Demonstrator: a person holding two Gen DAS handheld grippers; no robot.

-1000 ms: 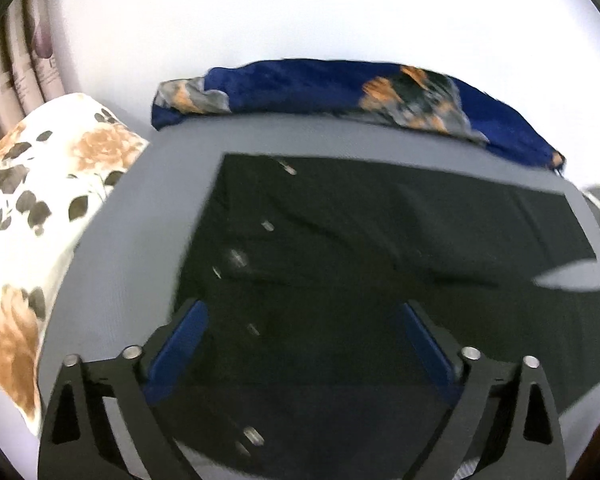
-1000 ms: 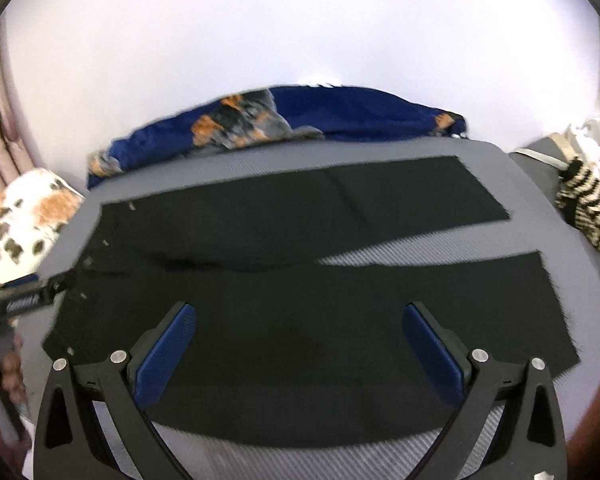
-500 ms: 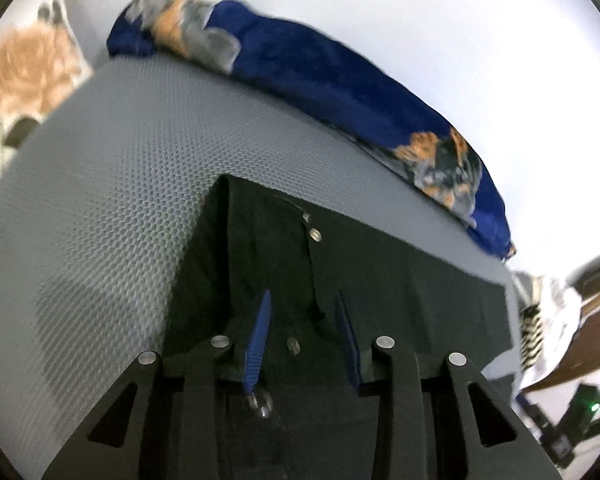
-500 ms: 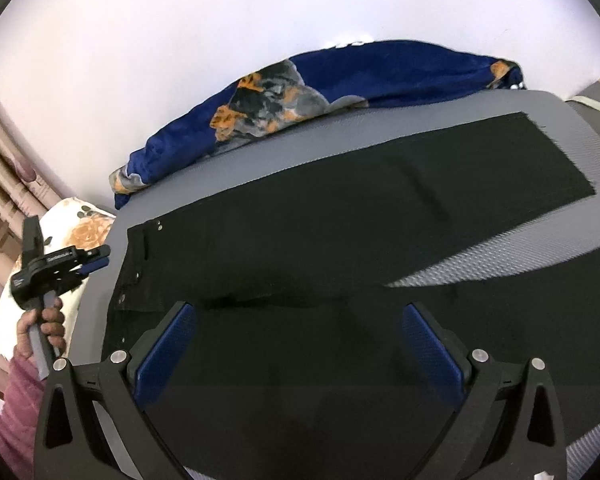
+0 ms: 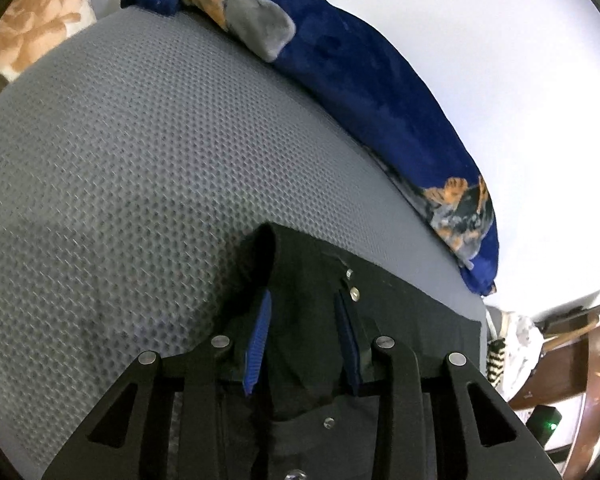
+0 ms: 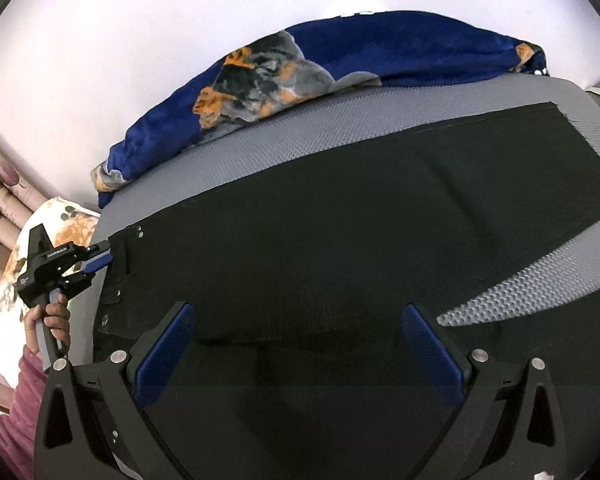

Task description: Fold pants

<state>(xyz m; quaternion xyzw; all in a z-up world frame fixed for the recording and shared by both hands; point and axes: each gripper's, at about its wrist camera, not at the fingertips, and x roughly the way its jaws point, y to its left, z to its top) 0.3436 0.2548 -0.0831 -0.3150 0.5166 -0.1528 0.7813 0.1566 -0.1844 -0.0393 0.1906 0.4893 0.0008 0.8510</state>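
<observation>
Black pants [image 6: 320, 248] lie spread flat on a grey mesh surface [image 6: 308, 136], waistband at the left, legs running right. In the left wrist view my left gripper [image 5: 304, 304] is shut on the far waistband corner of the pants [image 5: 296, 264], which bunches up between the blue pads. The left gripper also shows in the right wrist view [image 6: 98, 262] at the waistband edge. My right gripper [image 6: 300, 316] is open over the middle of the pants, near the crotch, holding nothing.
A blue floral blanket [image 6: 340, 56] lies along the far edge of the surface against a white wall. A floral pillow [image 6: 40, 240] sits at the left. Furniture and clutter [image 5: 540, 352] show beyond the right end.
My left gripper moved to the waistband corner and closed on it, from wide open a second ago. My right gripper moved left and closer over the pants, staying open.
</observation>
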